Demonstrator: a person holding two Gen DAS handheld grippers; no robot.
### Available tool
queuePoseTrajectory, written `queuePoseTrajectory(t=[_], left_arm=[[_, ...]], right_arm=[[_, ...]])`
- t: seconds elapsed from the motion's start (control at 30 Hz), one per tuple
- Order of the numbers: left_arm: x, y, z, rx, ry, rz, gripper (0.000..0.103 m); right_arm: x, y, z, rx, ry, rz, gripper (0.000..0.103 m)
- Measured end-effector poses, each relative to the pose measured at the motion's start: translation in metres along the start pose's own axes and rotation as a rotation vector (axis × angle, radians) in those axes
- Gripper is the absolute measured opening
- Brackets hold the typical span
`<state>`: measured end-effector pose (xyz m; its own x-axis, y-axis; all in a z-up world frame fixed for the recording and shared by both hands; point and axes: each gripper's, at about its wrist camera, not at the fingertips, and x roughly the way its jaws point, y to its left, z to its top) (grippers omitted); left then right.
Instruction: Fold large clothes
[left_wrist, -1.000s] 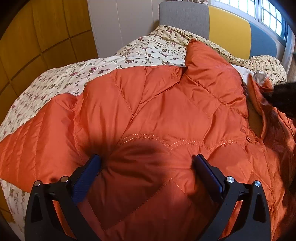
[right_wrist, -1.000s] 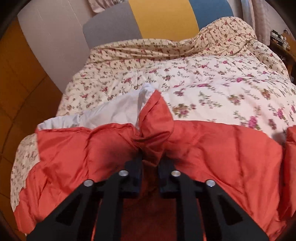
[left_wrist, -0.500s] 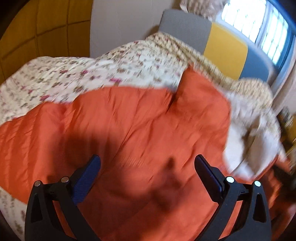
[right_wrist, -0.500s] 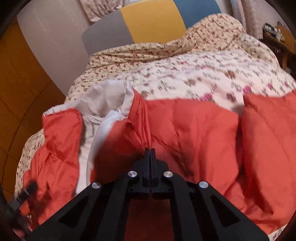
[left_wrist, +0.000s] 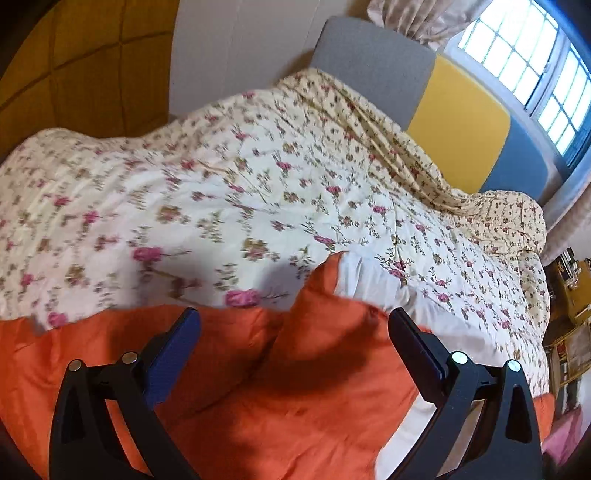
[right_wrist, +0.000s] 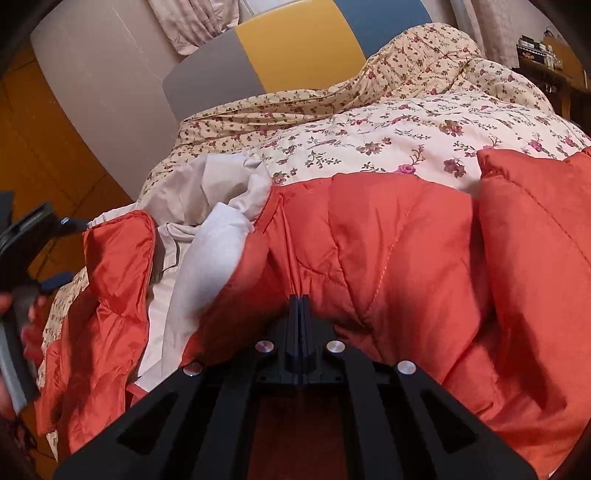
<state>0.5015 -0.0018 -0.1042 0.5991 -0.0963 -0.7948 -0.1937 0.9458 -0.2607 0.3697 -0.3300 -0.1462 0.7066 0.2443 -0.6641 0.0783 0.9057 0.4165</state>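
- My right claw sits low in the centre of its frame, jaws pressed tight together on a pinch of the orange quilted jacket; the fabric bunches up around the tips.
- My left claw stands wide open at the bottom of its frame, blue pads well apart, with the jacket under and between them but nothing gripped.
- The jacket lies on the floral bedspread. In the right view it fills the middle and right of the frame; a flap on the left is turned back, showing the pale grey-white lining.
- In the left view the jacket takes up the bottom of the frame, with the lining showing at its upper right edge.
- The other gripper, held in a hand, shows at the far left edge of the right view, beside the turned-back flap.
- A headboard of grey, yellow and blue panels stands behind the bed, with a window in the upper right of the left view.
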Motion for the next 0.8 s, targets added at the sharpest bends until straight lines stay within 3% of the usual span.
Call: queuePoseTrajectory(t=[0.07, 0.1, 0.13, 0.2, 0.4, 0.57, 0.8], left_arm=[[0.02, 0.001, -0.001, -0.001, 0.063, -0.026, 0.074], [0.029, 0.006, -0.004, -0.016, 0.101, -0.073, 0.045], [0.036, 0.015, -0.011, -0.051, 0.129, -0.137, 0.038], [0.031, 0.026, -0.02, -0.055, 0.093, -0.153, 0.026], [-0.003, 0.047, -0.049, 0.012, 0.032, -0.195, 0.017], [-0.026, 0.067, -0.066, -0.002, 0.026, -0.229, 0.017], [-0.038, 0.105, -0.091, 0.015, 0.057, -0.212, 0.017]], right_arm=[[0.0, 0.0, 0.0, 0.0, -0.001, 0.001, 0.0], [0.001, 0.0, -0.001, 0.001, -0.001, 0.002, 0.0], [0.001, 0.0, 0.0, 0.002, 0.0, 0.002, 0.0], [0.001, 0.0, -0.001, 0.005, 0.001, 0.007, 0.0], [0.002, 0.0, 0.0, 0.002, 0.0, 0.002, 0.0], [0.001, -0.002, 0.0, 0.008, 0.002, 0.004, 0.0], [-0.015, -0.02, 0.007, 0.056, 0.036, -0.02, 0.0]])
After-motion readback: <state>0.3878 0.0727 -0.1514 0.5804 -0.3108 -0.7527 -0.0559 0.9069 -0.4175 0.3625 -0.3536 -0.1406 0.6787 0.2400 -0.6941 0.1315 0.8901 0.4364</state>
